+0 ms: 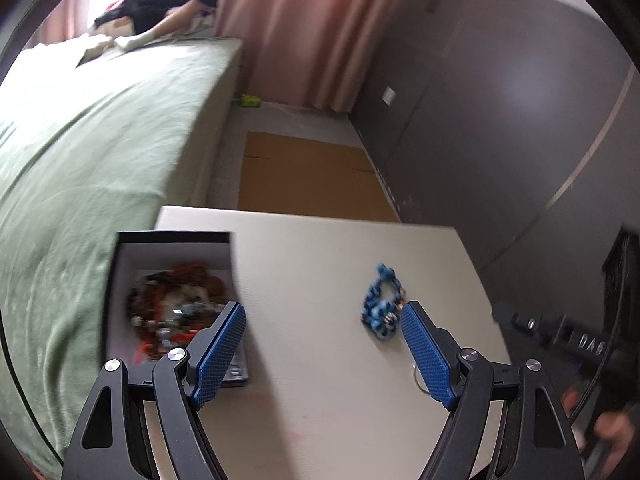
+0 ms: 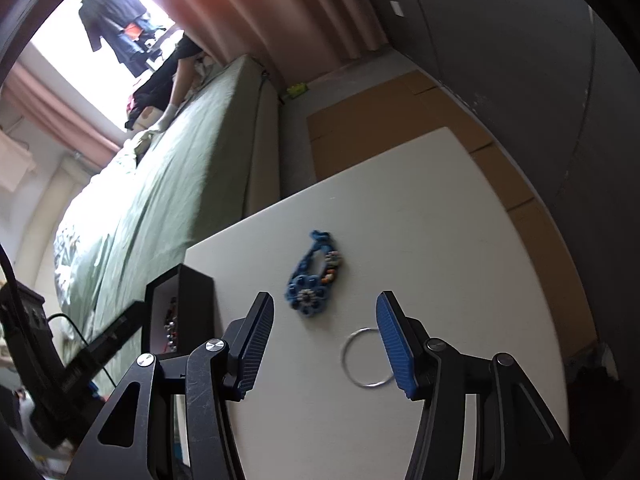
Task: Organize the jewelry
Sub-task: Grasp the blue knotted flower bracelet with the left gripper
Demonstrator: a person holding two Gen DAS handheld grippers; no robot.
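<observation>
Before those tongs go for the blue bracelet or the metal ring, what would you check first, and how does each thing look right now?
1. Left tongs open, empty: ok.
2. Right tongs open, empty: ok.
3. Blue bracelet lying free on the white table: ok.
4. Silver ring flat, unobstructed: not ok, the right finger overlaps its edge.
5. Black box open, showing beads: ok.
6. Room left in box: cannot tell.
</observation>
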